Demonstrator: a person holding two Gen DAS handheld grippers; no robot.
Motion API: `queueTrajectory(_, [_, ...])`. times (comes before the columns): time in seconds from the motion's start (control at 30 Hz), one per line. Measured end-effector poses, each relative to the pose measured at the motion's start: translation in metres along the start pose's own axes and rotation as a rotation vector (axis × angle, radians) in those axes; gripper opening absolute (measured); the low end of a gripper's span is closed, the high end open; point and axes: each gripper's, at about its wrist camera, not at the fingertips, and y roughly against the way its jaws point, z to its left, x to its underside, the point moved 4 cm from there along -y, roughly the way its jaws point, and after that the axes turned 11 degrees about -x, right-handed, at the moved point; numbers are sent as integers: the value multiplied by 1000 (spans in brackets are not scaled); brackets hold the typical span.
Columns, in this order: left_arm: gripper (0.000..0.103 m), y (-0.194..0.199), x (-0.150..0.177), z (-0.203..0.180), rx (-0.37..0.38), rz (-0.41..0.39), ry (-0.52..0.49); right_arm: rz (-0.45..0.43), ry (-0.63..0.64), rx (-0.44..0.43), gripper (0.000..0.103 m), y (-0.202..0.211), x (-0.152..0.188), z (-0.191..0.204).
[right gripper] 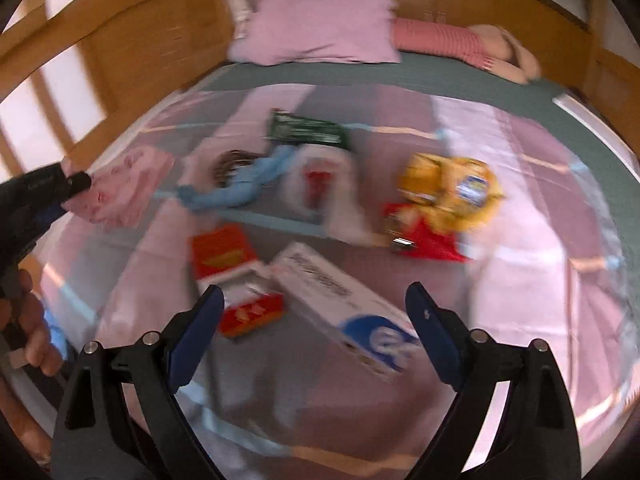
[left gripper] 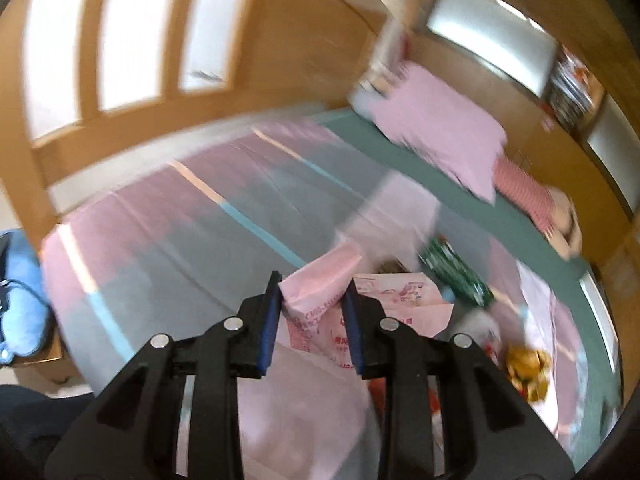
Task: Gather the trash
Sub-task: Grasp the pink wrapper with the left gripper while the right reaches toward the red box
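The left tongs are clenched on a pink paper bag lifted off the bed, while the right tongs, spread wide, hover over a white box, likely the next pickup.

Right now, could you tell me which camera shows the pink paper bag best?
The left wrist view: the pink paper bag sits close up between the left gripper fingers, its print visible. The right wrist view shows it small and blurred at the left edge.
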Motion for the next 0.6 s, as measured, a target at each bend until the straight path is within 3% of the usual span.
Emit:
queueTrajectory(0.17, [30,-2,-6,26,-41,2,87,69,85,-55,90,-48,-19,31])
queueTrajectory(0.3, [30,-7,-2,26,-50,11,68,161,124,-38,65,-90,-23,39])
queueTrajectory(0.33, [30,-9,-2,24,-51,14,63,189,132,-37,63,-99,-21,40])
queueTrajectory(0.6, [30,-17,1,20,-50,47,42,241,115,-110,63,-110,-9,53])
